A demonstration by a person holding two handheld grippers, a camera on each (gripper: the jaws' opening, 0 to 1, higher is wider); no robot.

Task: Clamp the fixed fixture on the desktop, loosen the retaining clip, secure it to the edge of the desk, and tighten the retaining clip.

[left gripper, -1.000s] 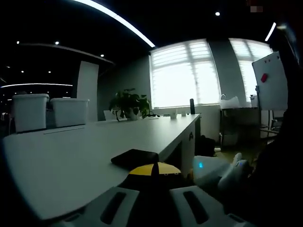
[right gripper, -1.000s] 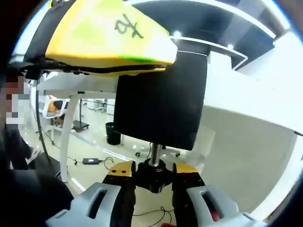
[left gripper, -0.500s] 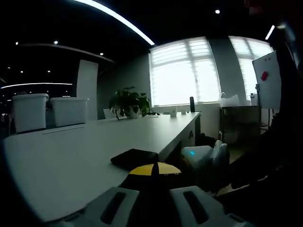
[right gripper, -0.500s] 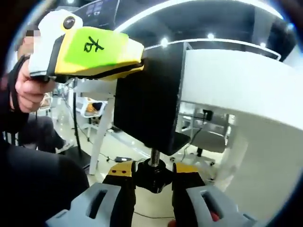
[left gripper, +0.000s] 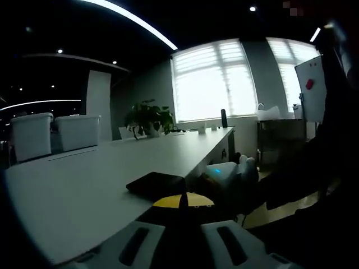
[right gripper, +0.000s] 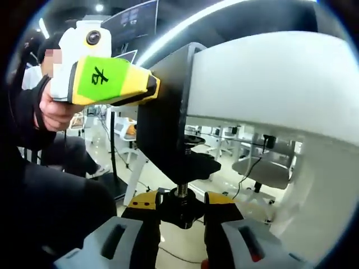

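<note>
Desk [right gripper: 269, 73]: white slab, landmark for all below; edge fitted into the mouth of the clamp, so a grip on it possible.
Fixture [right gripper: 162, 129]: black C-shaped clamp straddling the desk edge, top plate flat on the desk [left gripper: 154, 184], lower arm below the slab; seated there for fastening.
Left tongs [left gripper: 180, 203]: at the desk edge, pinched narrow on the fixture's upright, apparently to steady it against turning; yellow body also seen from the right gripper view [right gripper: 109, 81].
Right tongs [right gripper: 182, 204]: under the desk, yellow tips closed around the knob for twisting.
Retaining clip knob [right gripper: 182, 203]: black, under the desk, on a threaded screw; likely tightening stage, pad apparently just short of the underside.
</note>
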